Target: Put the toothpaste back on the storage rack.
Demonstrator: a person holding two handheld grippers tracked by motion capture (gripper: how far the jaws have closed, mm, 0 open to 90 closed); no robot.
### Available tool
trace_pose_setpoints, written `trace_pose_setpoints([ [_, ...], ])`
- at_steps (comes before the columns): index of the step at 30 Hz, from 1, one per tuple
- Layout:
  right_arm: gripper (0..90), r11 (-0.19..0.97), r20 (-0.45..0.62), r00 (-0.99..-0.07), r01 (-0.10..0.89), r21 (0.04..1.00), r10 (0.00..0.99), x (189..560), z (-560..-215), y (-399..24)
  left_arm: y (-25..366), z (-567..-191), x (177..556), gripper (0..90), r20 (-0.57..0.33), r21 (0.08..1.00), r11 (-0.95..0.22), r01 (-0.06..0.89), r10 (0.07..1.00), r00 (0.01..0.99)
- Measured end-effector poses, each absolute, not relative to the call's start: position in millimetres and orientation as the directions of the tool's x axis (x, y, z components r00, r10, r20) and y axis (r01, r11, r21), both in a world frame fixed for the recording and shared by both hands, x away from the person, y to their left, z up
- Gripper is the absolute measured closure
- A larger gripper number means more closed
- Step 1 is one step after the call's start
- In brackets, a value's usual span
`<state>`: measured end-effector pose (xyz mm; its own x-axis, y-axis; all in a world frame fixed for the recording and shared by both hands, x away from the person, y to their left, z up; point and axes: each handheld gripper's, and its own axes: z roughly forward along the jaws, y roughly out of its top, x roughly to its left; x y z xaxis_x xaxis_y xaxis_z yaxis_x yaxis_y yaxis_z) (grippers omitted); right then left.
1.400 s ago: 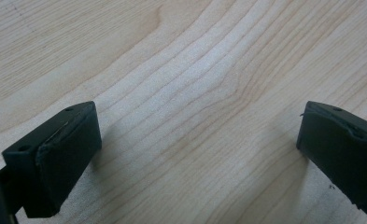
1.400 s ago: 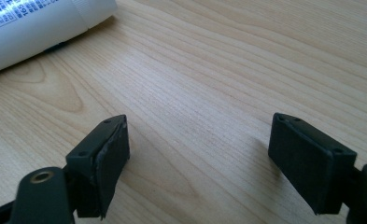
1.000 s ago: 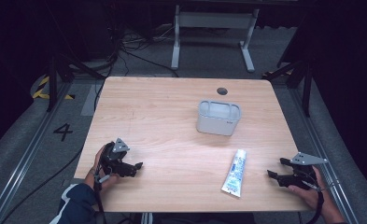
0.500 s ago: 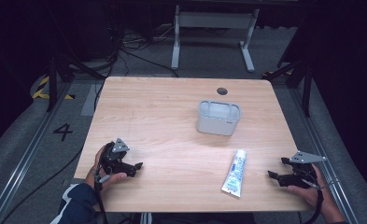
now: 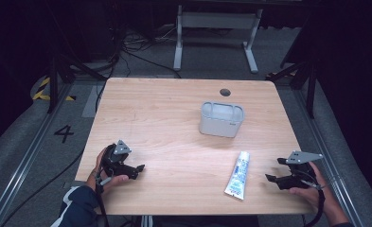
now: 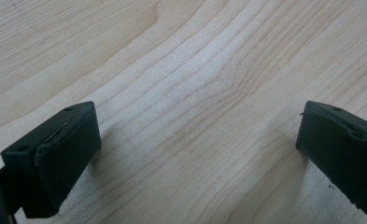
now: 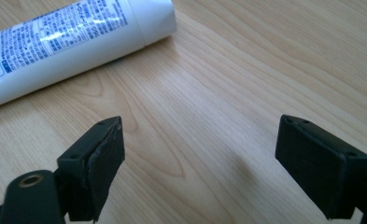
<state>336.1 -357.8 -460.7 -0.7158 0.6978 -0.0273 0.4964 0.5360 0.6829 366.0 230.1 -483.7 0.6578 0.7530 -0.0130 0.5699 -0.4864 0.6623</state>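
White tube lies flat on the surface; right tongs gape wide beside it, left tongs wide, both empty.

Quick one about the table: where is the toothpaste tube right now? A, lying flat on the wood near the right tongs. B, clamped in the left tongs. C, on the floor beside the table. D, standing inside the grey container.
A: the toothpaste tube lies flat on the table, just ahead of the open right tongs and apart from the grey container.
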Motion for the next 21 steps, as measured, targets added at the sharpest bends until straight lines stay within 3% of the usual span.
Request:
trace_pose_setpoints([
  [13, 21.1, 0.667, -0.097, -0.815, 0.392, 0.634, 0.572, 341, -447, -325, 229, -484, 366, 0.6, -0.012, 0.662, -0.487, 0.569, 0.753, 0.658],
  [21, 20.2, 0.702, -0.121, -0.829, 0.375, 0.605, 0.546, 344, -447, -309, 230, -484, 366, 0.8, -0.009, 0.664, -0.492, 0.562, 0.747, 0.664],
])
